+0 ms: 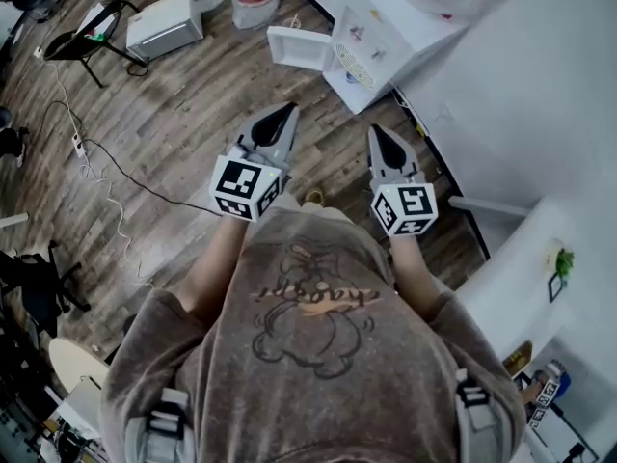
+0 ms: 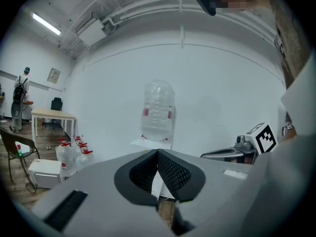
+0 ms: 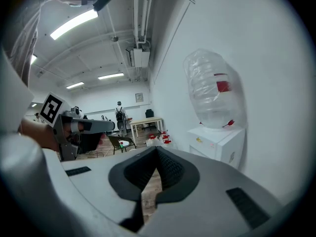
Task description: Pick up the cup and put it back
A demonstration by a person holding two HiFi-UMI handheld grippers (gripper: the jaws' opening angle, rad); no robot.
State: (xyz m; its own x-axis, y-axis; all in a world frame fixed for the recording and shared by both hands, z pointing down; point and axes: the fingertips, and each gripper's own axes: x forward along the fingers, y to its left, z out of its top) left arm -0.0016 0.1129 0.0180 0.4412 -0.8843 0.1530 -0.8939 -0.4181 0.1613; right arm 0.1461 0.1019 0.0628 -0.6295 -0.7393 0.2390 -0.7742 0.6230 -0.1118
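No cup shows in any view, so its place cannot be told; it may well wait near the water dispenser (image 1: pixel 371 51), which stands ahead of both claws against the white wall (image 1: pixel 521 85). The left claw (image 1: pixel 287 112) and the right claw (image 1: pixel 378 133) are each pressed together with nothing between the pads. They are held out side by side above the wooden floor (image 1: pixel 174 133), probably because the person is only carrying them toward the dispenser and no grasp is due yet.

It was an office-like workroom — a water cooler (image 1: pixel 371 41) by a white wall, wood floor (image 1: pixel 193 114), spare bottles (image 2: pixel 69 154), a table (image 2: pixel 52 116), strip lights (image 3: pixel 74 24).
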